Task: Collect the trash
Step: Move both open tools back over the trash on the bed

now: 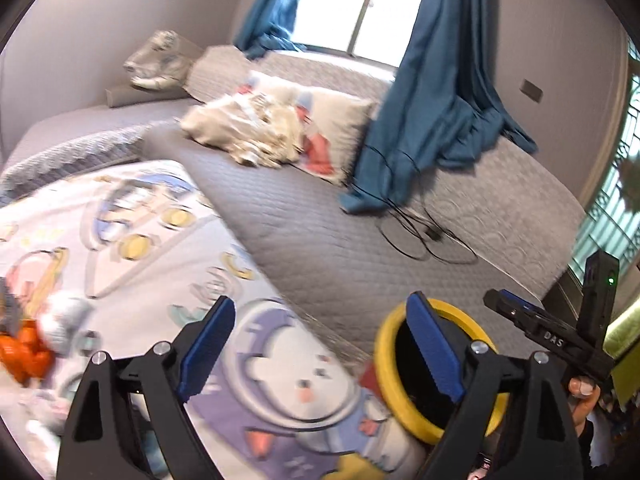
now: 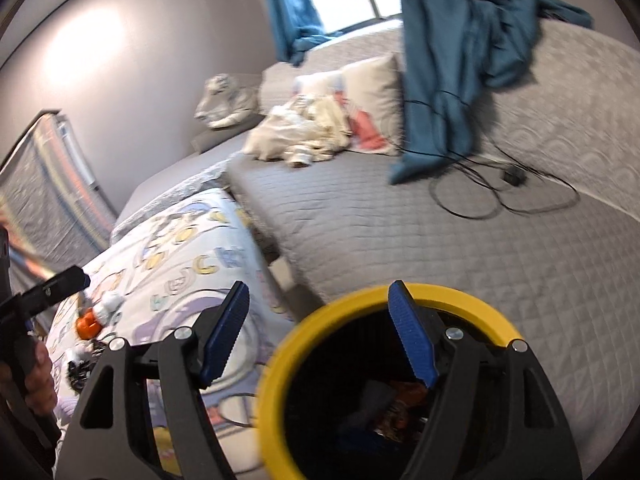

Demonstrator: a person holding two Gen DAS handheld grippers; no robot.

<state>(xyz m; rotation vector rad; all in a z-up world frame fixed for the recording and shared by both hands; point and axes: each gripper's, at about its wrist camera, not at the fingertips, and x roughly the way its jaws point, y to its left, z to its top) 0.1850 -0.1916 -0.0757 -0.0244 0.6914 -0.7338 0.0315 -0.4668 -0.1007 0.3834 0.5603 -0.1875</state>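
Both claws are seen spread wide with nothing between the blue pads. The left claw (image 1: 320, 344) is held above a cartoon blanket (image 1: 120, 240), with the yellow-rimmed bin (image 1: 386, 344) at 4 o'clock behind its right finger. The right claw (image 2: 320, 332) is held over the bin (image 2: 280, 360), in which dark and orange trash (image 2: 400, 404) is seen. An orange scrap (image 1: 24, 354) lies on the blanket at 9 o'clock.
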